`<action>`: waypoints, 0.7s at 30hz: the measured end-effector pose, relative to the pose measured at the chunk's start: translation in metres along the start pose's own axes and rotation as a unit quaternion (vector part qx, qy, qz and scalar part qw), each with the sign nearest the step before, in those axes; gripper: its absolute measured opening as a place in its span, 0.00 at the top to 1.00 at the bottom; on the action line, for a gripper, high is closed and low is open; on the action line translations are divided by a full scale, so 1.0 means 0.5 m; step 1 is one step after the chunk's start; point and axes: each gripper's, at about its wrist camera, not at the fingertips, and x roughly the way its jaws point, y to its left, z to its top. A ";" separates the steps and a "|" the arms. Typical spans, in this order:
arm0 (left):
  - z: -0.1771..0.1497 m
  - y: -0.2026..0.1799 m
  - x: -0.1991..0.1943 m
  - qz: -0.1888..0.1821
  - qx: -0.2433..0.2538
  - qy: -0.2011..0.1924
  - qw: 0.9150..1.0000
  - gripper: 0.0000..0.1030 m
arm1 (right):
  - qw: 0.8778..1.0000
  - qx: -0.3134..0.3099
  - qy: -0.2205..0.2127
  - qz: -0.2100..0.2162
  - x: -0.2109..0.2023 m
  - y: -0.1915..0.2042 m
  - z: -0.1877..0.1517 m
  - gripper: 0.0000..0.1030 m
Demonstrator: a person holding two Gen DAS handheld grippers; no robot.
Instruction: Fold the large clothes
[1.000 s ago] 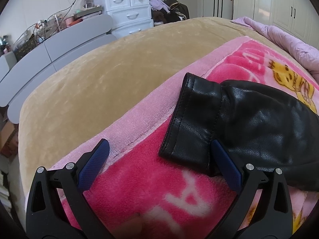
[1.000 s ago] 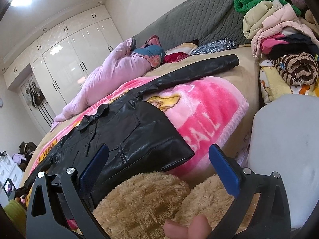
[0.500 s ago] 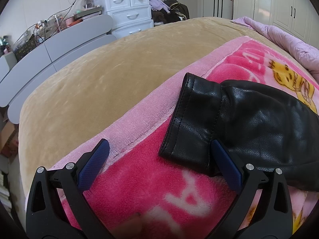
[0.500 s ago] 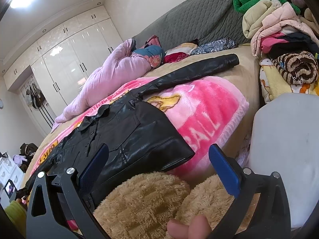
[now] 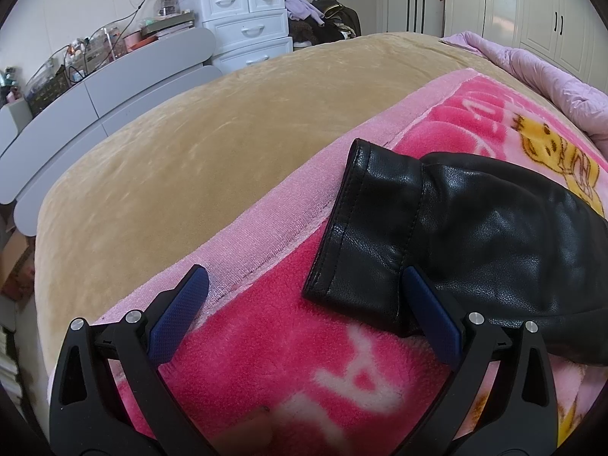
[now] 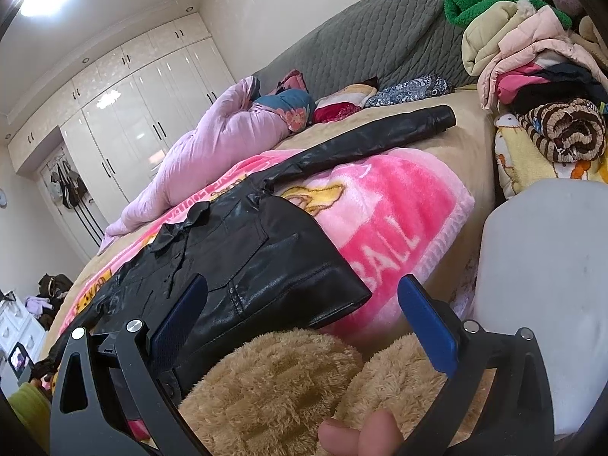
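My left gripper (image 5: 302, 306), jaws wide apart, lines up on jacket cuff (image 5: 364, 228); next pinch it; right gripper (image 6: 302, 315) released too.

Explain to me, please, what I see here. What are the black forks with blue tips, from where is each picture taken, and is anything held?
There is no robot. A person holds a two-finger gripper in each hand, and a camera on each looks forward along its fingers. The left gripper is open over a sleeve cuff of the black leather jacket, which lies spread on a pink blanket on the bed. The right gripper is open near the jacket's bottom hem. Neither holds anything. The other sleeve stretches towards a pile of clothes.
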 end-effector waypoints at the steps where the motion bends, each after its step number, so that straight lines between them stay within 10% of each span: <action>1: 0.000 0.000 0.000 -0.001 0.000 0.000 1.000 0.08 | 1.000 0.000 0.000 0.000 0.001 0.000 0.000 0.04; 21: -0.001 0.008 0.008 -0.024 -0.017 0.005 1.000 0.08 | 1.000 -0.009 -0.001 -0.017 -0.002 0.006 -0.005 0.04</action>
